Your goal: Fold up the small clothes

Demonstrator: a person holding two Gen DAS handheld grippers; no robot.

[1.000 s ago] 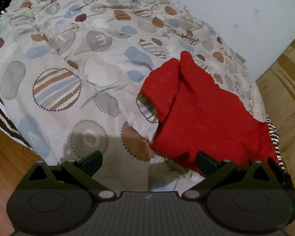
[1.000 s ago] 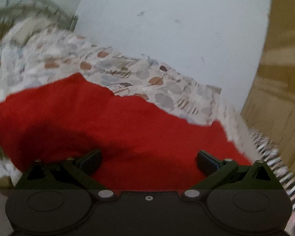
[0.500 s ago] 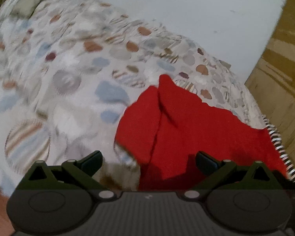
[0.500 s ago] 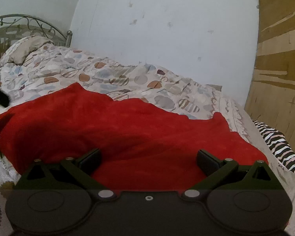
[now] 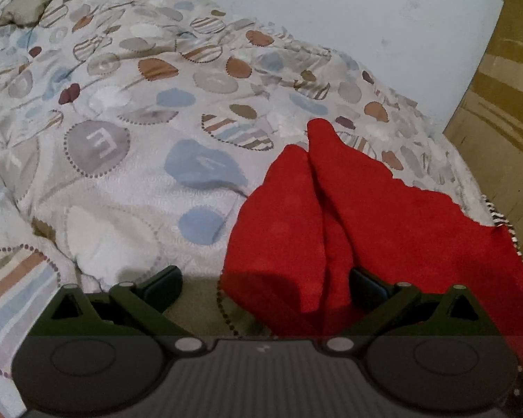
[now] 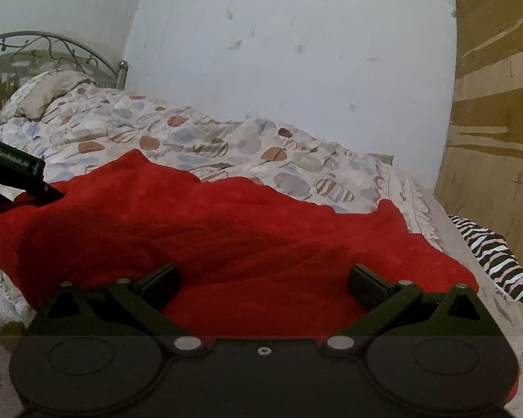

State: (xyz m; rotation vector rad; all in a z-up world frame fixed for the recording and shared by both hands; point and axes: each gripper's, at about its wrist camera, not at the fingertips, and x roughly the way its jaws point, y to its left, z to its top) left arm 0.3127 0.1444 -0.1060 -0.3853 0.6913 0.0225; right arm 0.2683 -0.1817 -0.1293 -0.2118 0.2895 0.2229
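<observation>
A red fleecy garment (image 5: 394,230) lies spread on the patterned bedspread (image 5: 129,146), rumpled. Its left part is folded over into a raised flap, its far edge wavy

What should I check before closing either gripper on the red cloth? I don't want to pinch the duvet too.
1. Left gripper open: ok, jaws wide apart.
2. Right gripper open: ok.
3. Red cloth within both grippers' span: ok; a folded-over edge lies between the left fingers.
4. Cloth flat: not ok, rumpled with a ridge.
5. Patterned duvet clear of the left jaws: not ok, it shows between them.
6. Fingertips touching cloth: cannot tell.
</observation>
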